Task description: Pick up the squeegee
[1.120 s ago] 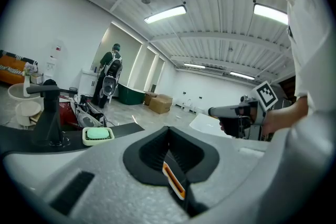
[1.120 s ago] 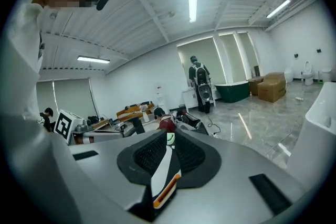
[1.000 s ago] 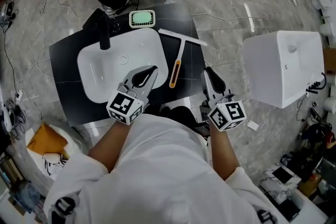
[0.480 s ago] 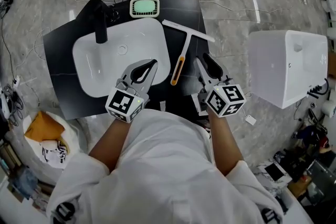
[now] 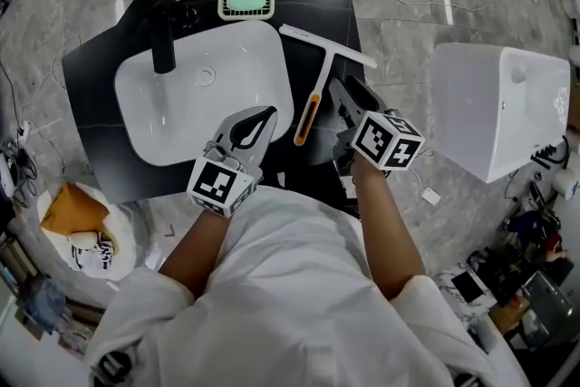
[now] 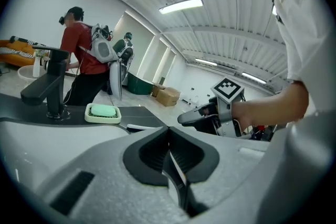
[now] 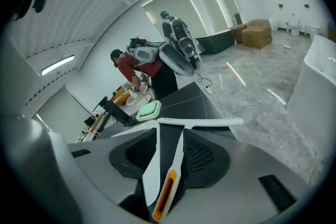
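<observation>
Right gripper (image 5: 344, 93) has dropped toward the squeegee (image 5: 314, 91); its jaws are opening, with the handle between them but not yet pinched; squeegee lies flat on the counter (image 5: 91, 118) at 3 o'clock of the sink (image 5: 181, 118); left gripper (image 5: 260, 117) closed, empty, at the sink's 5 o'clock; grasp and lift outstanding.

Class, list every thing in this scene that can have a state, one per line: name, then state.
squeegee: lying flat on the black counter, not gripped.
right gripper: jaws opening, squeegee handle lined up in their gap, pads not on it.
left gripper: shut, empty.
basin: empty.
faucet: no water seen running.
soap dish: holds a green block.
</observation>
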